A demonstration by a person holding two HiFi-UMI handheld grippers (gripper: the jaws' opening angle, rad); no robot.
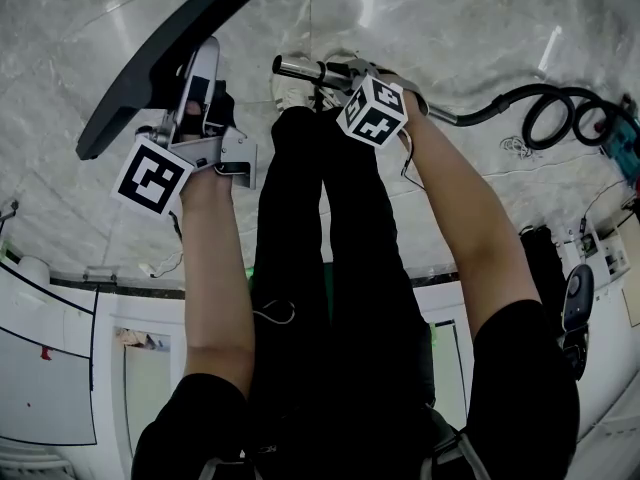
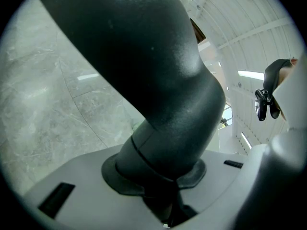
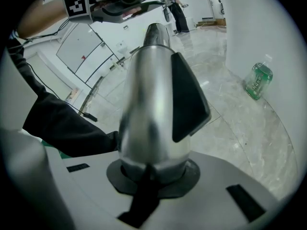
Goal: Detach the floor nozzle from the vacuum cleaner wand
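The black floor nozzle (image 1: 160, 58) hangs tilted above the marble floor at the upper left of the head view. My left gripper (image 1: 198, 78) is shut on its dark neck (image 2: 163, 104), which fills the left gripper view. The silver wand (image 1: 300, 68) lies across the top centre, with its free end apart from the nozzle. My right gripper (image 1: 335, 76) is shut on the wand (image 3: 148, 119) just behind a black latch (image 3: 189, 99). The wand's end points toward the left gripper's marker cube (image 3: 76, 4).
A black hose (image 1: 540, 108) coils on the floor at the right, running to the wand. The person's legs in black trousers (image 1: 320, 268) and white shoes (image 1: 290, 93) stand between the grippers. A green bottle (image 3: 258, 80) stands by a white wall. White cabinets (image 1: 50, 368) lie below.
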